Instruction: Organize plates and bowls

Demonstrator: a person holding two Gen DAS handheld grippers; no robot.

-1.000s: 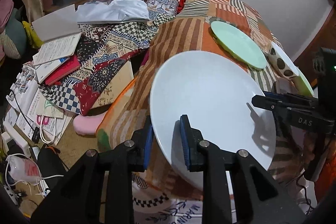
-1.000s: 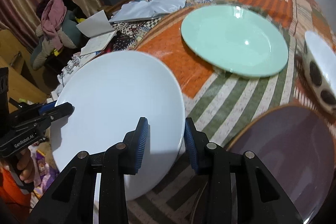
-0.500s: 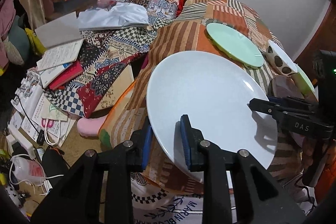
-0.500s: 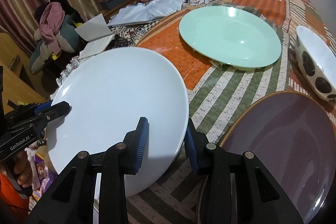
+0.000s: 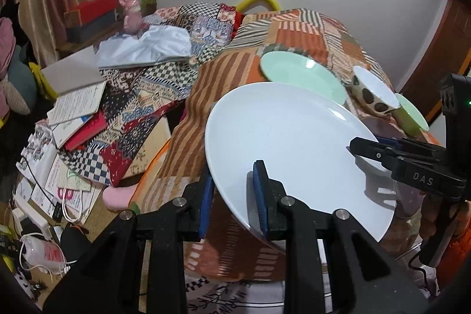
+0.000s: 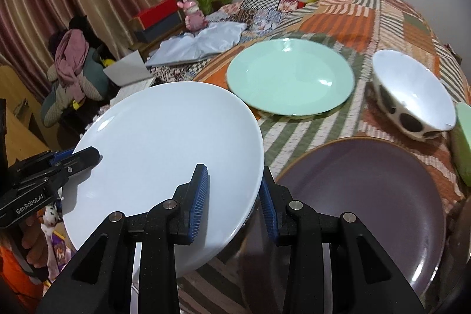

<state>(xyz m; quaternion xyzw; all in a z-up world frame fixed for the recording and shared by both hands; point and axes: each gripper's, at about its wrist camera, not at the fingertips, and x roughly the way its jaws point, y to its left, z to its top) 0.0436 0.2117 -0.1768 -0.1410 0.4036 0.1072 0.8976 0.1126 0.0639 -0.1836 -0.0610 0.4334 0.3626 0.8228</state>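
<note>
A large white plate (image 5: 294, 149) (image 6: 164, 155) is held in the air between both grippers, above the table's near edge. My left gripper (image 5: 234, 196) is shut on its left rim. My right gripper (image 6: 234, 196) is shut on its right rim. Each gripper shows in the other's view, the right one (image 5: 412, 164) and the left one (image 6: 50, 169). A mint green plate (image 6: 290, 78) lies flat further back on the patchwork tablecloth (image 6: 382, 16). A purple plate (image 6: 362, 196) lies just right of the white plate. A white bowl with dark spots (image 6: 412, 96) stands at the right.
A mint green dish (image 6: 463, 143) sits at the far right edge, cut off. Left of the table are a quilt with books and papers (image 5: 76, 108), a white cloth (image 5: 144, 46), a pink toy (image 6: 194, 13) and boxes (image 5: 97, 11). Cables lie on the floor (image 5: 38, 249).
Both grippers have lifted the white plate up and back from the table. The mint plate and bowl now look smaller and further away.
</note>
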